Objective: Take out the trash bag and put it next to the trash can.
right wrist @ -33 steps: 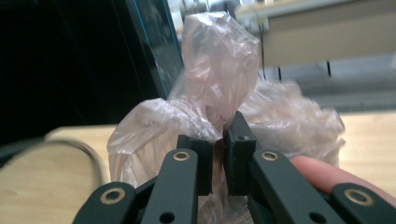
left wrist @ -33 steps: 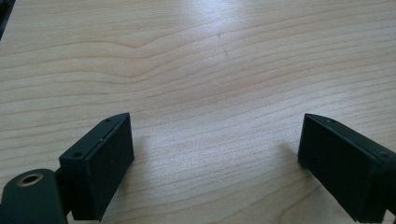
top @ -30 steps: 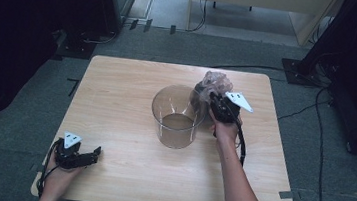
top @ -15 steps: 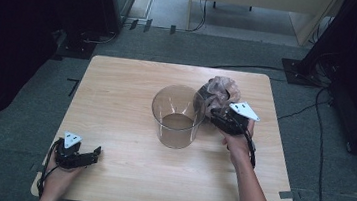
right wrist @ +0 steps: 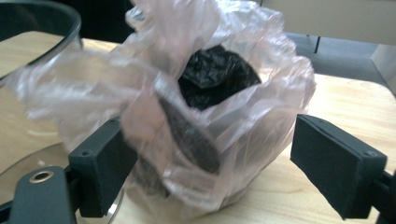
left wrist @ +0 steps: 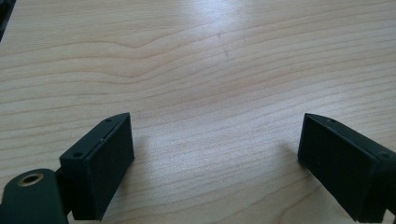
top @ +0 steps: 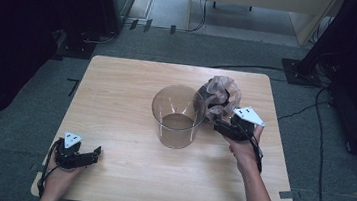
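Observation:
A crumpled, pinkish see-through plastic bag (top: 219, 96) with black stuff inside sits on the wooden table (top: 117, 89), right of a clear round container (top: 177, 115). My right gripper (top: 219, 126) is just on the near side of the bag. Its jaws have just been opening. In the right gripper view the bag (right wrist: 205, 93) stands between the wide-apart jaws of the right gripper (right wrist: 210, 158): film brushes the left pad, and the right pad stands clear of it. My left gripper (top: 94, 153) rests at the table's near left, open over bare wood (left wrist: 215, 154).
The clear container's rim (right wrist: 42, 14) is close to the left of the bag. Dark equipment and cables lie on the floor around the table. Bare wood stretches between the two hands.
The right gripper's jaws have gone from shut on the bag to wide apart. The right hand has drawn back toward the near edge. The bag stays beside the container; the left hand has not moved.

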The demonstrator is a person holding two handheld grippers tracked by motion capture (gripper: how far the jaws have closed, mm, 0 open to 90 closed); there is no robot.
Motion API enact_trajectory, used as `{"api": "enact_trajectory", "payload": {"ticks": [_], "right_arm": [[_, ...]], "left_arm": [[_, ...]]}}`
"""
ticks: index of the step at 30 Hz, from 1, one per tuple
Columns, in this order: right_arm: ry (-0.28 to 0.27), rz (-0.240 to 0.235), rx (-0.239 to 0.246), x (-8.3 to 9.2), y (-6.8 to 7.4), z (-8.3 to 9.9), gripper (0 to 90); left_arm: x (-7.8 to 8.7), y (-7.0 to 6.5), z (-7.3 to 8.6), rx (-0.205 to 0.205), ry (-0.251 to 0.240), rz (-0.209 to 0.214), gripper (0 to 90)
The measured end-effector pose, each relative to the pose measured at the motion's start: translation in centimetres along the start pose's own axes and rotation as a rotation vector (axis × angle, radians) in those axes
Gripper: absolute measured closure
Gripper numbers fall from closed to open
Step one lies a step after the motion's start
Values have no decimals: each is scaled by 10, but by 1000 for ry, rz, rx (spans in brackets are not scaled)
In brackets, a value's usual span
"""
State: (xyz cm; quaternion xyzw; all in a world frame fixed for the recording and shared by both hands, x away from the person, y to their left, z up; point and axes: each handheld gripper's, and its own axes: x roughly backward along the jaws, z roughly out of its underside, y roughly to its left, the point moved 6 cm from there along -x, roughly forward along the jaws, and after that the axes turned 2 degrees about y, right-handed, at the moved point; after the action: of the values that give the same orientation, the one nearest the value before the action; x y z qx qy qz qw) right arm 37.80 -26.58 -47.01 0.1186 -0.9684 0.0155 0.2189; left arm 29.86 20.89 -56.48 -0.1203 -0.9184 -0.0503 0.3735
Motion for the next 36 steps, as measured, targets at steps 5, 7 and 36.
{"api": "enact_trajectory", "payload": {"ticks": [5,7,36], "right_arm": [[11,14,-9,5,-1,7,140],[19,17,-17,7,-2,10,137],[103,27,-75,37,-27,62,62]], "left_arm": [[0,0,0,0,1,0,100],[0,0,0,0,-1,0,100],[0,0,0,-1,0,0,99]]}}
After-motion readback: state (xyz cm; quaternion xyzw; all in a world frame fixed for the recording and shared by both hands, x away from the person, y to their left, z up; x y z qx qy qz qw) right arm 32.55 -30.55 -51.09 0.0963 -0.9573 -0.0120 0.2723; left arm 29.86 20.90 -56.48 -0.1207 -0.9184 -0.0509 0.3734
